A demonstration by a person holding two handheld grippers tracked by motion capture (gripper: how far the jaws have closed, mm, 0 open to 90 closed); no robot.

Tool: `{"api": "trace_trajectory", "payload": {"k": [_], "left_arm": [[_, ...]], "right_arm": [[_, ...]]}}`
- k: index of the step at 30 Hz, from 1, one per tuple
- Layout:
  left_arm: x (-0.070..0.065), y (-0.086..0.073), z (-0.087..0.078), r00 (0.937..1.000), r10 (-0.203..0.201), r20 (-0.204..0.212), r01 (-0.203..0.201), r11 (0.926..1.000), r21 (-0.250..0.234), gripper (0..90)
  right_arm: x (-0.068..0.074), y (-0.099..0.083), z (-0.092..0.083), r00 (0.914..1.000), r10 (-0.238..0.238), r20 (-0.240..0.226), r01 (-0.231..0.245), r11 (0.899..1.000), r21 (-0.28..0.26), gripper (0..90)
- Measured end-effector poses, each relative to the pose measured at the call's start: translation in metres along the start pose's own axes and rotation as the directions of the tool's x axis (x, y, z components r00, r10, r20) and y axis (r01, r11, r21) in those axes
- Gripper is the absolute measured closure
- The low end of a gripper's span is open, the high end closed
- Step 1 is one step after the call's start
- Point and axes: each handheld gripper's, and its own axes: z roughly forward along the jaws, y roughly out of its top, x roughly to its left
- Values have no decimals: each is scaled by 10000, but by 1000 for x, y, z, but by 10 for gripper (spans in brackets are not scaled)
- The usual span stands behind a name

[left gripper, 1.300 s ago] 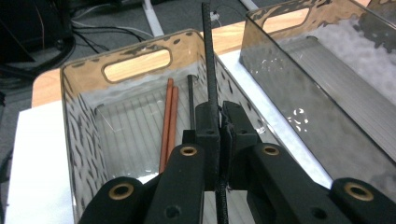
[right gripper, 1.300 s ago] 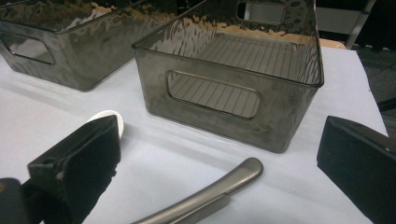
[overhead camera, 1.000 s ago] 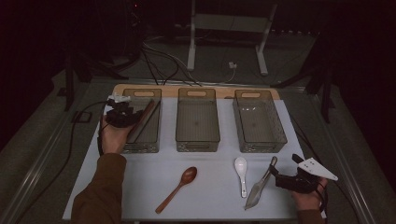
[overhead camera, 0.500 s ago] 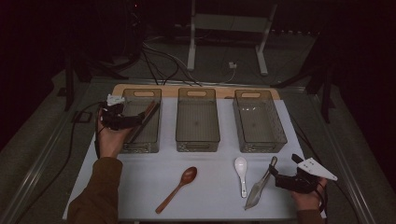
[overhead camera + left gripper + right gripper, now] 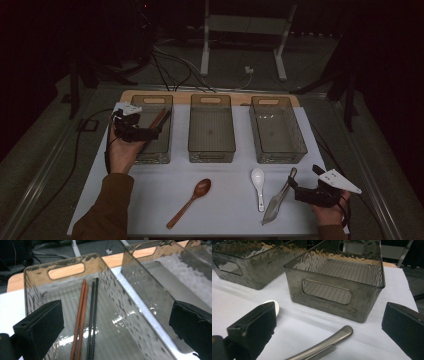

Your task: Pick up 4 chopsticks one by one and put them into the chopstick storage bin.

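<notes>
Chopsticks (image 5: 83, 315) lie lengthwise in the left bin (image 5: 37, 287), tips toward its far handle, btwn and below the left gripper (image 5: 117, 322) fingers. Fingers just opened, now spread wide w/ nothing held; a sec ago they were narrower. Right gripper (image 5: 329, 327) fingers spread either side of the metal scoop handle (image 5: 329, 342).

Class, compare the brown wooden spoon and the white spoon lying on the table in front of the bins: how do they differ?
The brown wooden spoon is longer; the white spoon is shorter and stubbier. The wooden spoon lies slanted, bowl up and to the right; the white spoon lies nearly straight, handle toward the person. The white spoon lies beside a metal scoop; the wooden spoon lies alone. Both lie flat on the white mat.
</notes>
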Motion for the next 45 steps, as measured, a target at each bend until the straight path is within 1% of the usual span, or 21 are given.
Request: {"api": "trace_trajectory", "payload": {"k": [4,5,6,8,10,14,20,22,28,29,31,36,39,42,45], "left_arm": [[-9,2,-4,9996,95,251,-94,9999,-36,7],[-12,3,-4,9995,133,288,-134,9999,19,7],[-15,3,-4,9992,179,353,-182,9998,81,7],[-21,4,-6,9985,318,439,-321,9995,57,7],[-26,5,-7,9971,353,679,-359,9993,72,7],[-38,6,-10,9950,548,840,-559,9984,105,7],[-52,4,-16,9927,718,965,-723,9974,21,7],[-55,3,-18,9924,785,947,-788,9969,3,7],[-65,-2,-21,9904,861,1078,-863,9963,-25,7],[-67,-3,-21,9892,866,1181,-871,9962,-8,7],[-71,-5,-21,9878,919,1253,-931,9957,34,7],[-81,-11,-21,9857,1000,1357,-1026,9946,125,7],[-86,-14,-22,9871,955,1287,-982,9950,152,7],[-91,-17,-22,9868,1003,1274,-1035,9944,189,7],[-96,-21,-22,9853,1039,1359,-1076,9940,202,7]], "right_arm": [[-1,0,0,10000,42,7,-42,10000,-2,0],[-1,0,0,10000,63,2,-63,10000,-3,0],[-1,0,0,10000,57,3,-57,10000,-1,0],[0,0,0,10000,40,-3,-40,10000,10,0],[-1,0,0,10000,42,5,-42,10000,6,0],[-1,-1,0,10000,49,27,-49,10000,2,0],[-1,-1,0,10000,55,24,-55,10000,4,0],[-1,-1,0,10000,53,17,-53,10000,-1,0],[-2,-1,0,10000,90,26,-90,10000,11,0],[-2,-1,0,9999,118,30,-118,9999,31,0],[-3,-1,1,9999,138,39,-138,9999,2,0],[-2,-1,0,9999,105,42,-106,9999,15,0],[-3,-1,0,9999,127,55,-127,9999,2,0],[-3,-1,0,9999,128,52,-128,9999,-7,0],[-3,-1,0,9999,111,50,-111,9999,-2,0]]}}
